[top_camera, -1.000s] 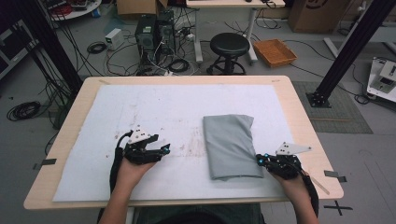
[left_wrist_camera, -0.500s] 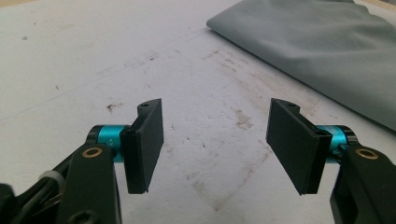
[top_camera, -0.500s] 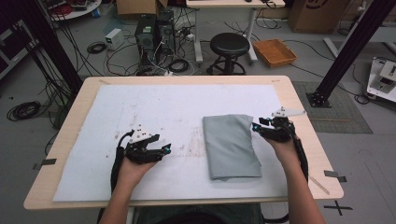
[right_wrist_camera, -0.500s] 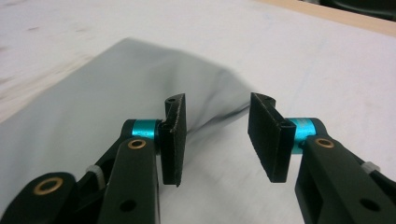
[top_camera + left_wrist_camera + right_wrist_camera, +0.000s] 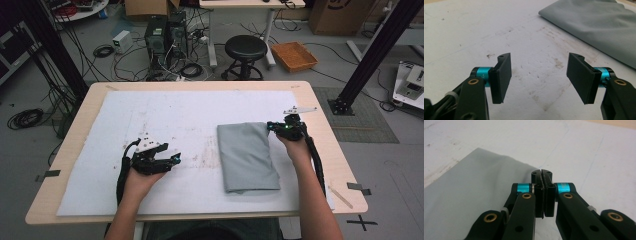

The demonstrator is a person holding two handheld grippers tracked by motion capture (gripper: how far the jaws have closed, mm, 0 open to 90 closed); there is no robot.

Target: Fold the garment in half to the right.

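A folded grey cloth [image 5: 247, 157] lies flat on the white mat [image 5: 175, 110], right of the middle. My right gripper [image 5: 270, 125] is at the cloth's far right corner. In the right gripper view its jaws are pressed together with nothing visible between them [image 5: 541, 173], and the cloth [image 5: 474, 185] spreads to their left. My left gripper [image 5: 172, 161] rests on the mat to the left of the cloth, pointing toward it. It stands open [image 5: 539, 75] over bare stained mat, and the cloth [image 5: 599, 22] lies farther off at the upper right.
The mat covers most of a wooden table [image 5: 330, 150]. On the floor beyond the far edge are a black stool [image 5: 245, 50], a wicker basket [image 5: 294, 56], computer towers [image 5: 165, 35] and cables. A black frame post [image 5: 372, 55] stands at the right.
My right gripper has travelled from the cloth's near right corner along its right edge to the far right corner. The left gripper and the cloth have stayed put.
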